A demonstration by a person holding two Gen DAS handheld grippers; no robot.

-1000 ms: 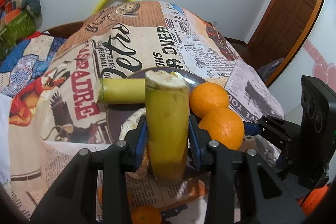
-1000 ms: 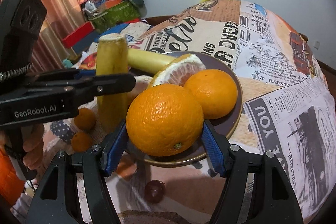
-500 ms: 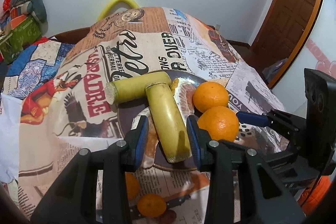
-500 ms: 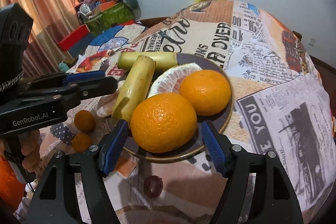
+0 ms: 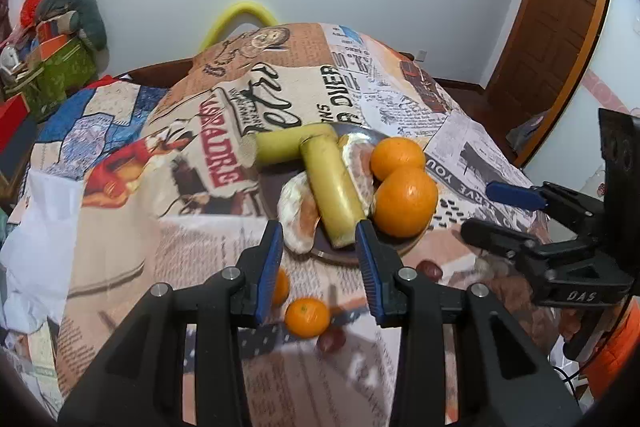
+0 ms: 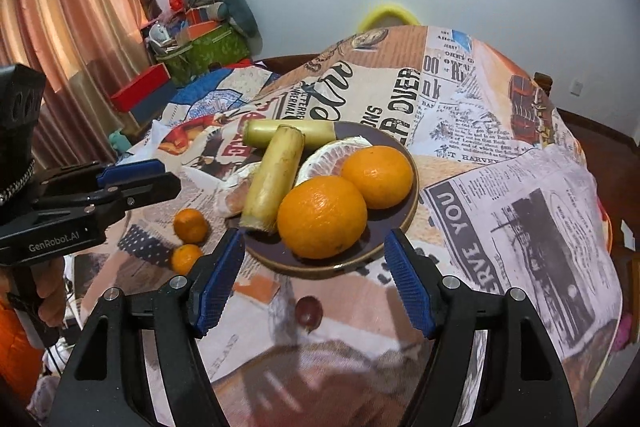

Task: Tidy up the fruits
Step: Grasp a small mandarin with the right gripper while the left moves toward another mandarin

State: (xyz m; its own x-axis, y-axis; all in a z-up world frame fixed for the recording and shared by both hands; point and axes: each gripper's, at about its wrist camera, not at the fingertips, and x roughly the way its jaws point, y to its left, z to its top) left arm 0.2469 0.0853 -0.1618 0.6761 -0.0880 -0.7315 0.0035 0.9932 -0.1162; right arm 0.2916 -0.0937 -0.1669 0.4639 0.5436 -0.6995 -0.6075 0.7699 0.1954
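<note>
A dark round plate (image 6: 400, 227) (image 5: 344, 255) holds two oranges (image 6: 322, 215) (image 6: 377, 175), two yellow-green stalk pieces (image 6: 275, 175) (image 6: 292, 131) and peeled pomelo segments (image 6: 328, 155). In the left wrist view the near stalk piece (image 5: 331, 191) lies across the far one (image 5: 288, 147), beside the oranges (image 5: 405, 201) (image 5: 397, 155). My left gripper (image 5: 319, 259) is open and empty, just short of the plate. My right gripper (image 6: 314, 281) is open and empty, below the plate's near rim.
Two small tangerines (image 6: 191, 225) (image 6: 185, 257) and a dark round fruit (image 6: 308, 310) lie on the newspaper-print cloth (image 6: 520, 207) near the plate. Boxes and clutter (image 6: 200, 43) stand at the far left. A wooden door (image 5: 548, 39) is at the right.
My left gripper let go of the stalk piece, which now lies on the plate. My right gripper released the orange. Both grippers pulled back from the plate.
</note>
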